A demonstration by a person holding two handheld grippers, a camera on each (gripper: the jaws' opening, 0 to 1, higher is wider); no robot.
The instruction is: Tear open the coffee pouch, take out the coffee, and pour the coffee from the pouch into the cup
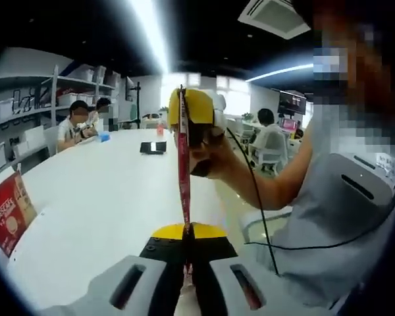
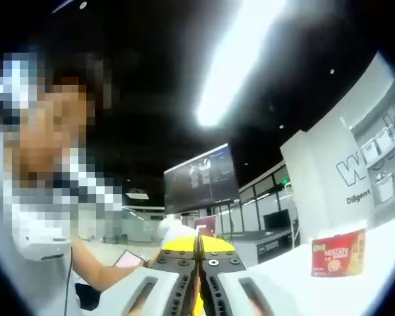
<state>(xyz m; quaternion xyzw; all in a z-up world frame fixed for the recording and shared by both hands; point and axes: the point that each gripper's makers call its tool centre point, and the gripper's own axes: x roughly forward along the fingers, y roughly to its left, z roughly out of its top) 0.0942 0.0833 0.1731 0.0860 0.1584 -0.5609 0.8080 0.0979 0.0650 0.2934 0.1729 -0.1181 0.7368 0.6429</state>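
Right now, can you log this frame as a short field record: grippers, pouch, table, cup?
left gripper: shut on the lower end of the coffee pouch
right gripper: shut on the pouch's upper end
coffee pouch: thin red stick, stretched between both grippers, above the table
white table: red Nescafe box at its edge
cup: not identifiable

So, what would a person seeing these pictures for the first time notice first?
First, the thin red coffee pouch, stretched taut in the middle of the left gripper view between the left gripper below and the right gripper above, both shut on it. Next, the red Nescafe box on the white table, at the left.
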